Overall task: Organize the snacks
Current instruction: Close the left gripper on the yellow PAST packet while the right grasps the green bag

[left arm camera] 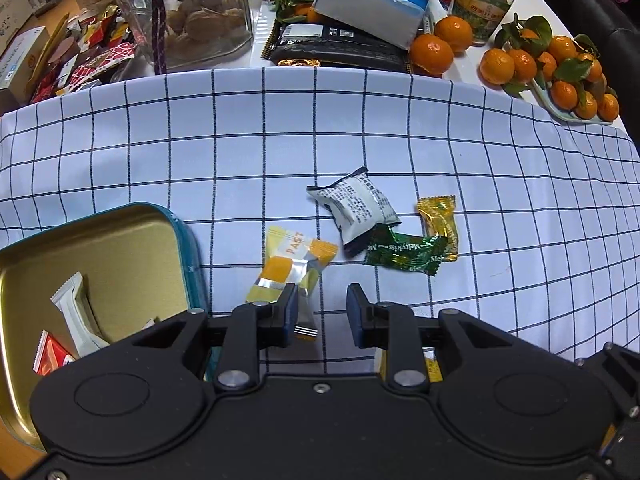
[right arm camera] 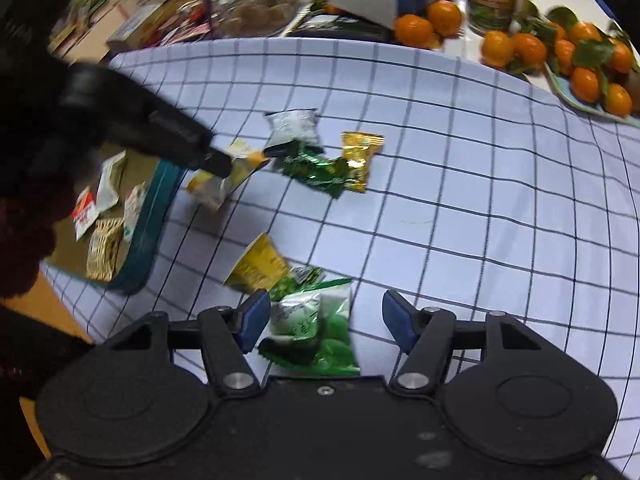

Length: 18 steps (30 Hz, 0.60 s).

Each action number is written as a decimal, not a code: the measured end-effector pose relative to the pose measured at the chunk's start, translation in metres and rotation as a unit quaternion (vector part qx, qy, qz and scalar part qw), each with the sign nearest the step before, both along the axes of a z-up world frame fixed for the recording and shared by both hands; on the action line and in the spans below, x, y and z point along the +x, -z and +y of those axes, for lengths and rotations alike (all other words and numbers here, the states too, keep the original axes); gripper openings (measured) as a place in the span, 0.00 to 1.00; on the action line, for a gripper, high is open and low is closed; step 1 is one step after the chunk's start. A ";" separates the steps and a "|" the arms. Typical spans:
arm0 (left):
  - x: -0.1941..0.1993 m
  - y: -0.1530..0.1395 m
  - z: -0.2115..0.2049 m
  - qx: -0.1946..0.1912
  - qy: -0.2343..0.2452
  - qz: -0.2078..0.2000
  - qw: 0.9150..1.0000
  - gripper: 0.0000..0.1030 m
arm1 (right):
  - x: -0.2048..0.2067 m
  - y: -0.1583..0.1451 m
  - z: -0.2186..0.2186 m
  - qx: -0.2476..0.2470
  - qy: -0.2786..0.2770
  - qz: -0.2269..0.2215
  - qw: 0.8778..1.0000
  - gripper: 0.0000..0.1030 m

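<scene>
On the blue checked cloth [left arm camera: 400, 140] a yellow-orange snack packet [left arm camera: 288, 268] lies just ahead of my left gripper [left arm camera: 322, 312]. The gripper is open; the packet's tail rests against the left finger and stays clear of the right one. A gold tin with a teal rim [left arm camera: 192, 240] at the left holds a white packet [left arm camera: 76, 312] and a red one [left arm camera: 52, 356]. My right gripper [right arm camera: 326, 320] is open around a green-white packet [right arm camera: 312, 328], with a gap at the right pad. Beside it lies a yellow packet [right arm camera: 260, 264].
A white-black packet [left arm camera: 354, 210], a green candy [left arm camera: 404, 254] and a gold candy [left arm camera: 438, 220] lie mid-cloth. Tangerines [left arm camera: 560, 64], a lidded jar [left arm camera: 486, 4], a tissue pack [left arm camera: 372, 0] and a glass jar [left arm camera: 200, 16] crowd the far edge. A dark sleeve [right arm camera: 24, 220] is at the left.
</scene>
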<state>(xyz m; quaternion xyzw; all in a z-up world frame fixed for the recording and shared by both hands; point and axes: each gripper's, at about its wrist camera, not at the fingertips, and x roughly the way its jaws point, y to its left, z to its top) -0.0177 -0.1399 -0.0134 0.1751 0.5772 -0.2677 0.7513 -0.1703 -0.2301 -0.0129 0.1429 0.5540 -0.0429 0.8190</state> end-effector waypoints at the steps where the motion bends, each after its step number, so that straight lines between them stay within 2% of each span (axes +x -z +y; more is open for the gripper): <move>1: 0.000 0.000 -0.001 -0.001 0.000 0.000 1.000 0.36 | 0.000 0.001 0.003 -0.006 -0.007 0.002 1.000 0.64; 5: 0.000 -0.001 -0.003 -0.007 0.001 0.002 1.000 0.36 | 0.000 0.007 0.011 -0.018 -0.022 0.014 1.000 0.63; 9: 0.005 -0.005 0.000 -0.018 -0.009 0.001 1.000 0.36 | 0.000 0.009 0.005 -0.025 -0.008 0.016 1.000 0.60; 16: 0.019 -0.010 0.012 -0.032 -0.043 0.005 0.999 0.35 | 0.003 0.007 -0.020 -0.027 0.061 0.021 0.998 0.59; 18: 0.021 -0.010 0.014 -0.034 -0.050 0.007 0.998 0.35 | 0.003 0.007 -0.027 -0.044 0.086 0.025 0.995 0.56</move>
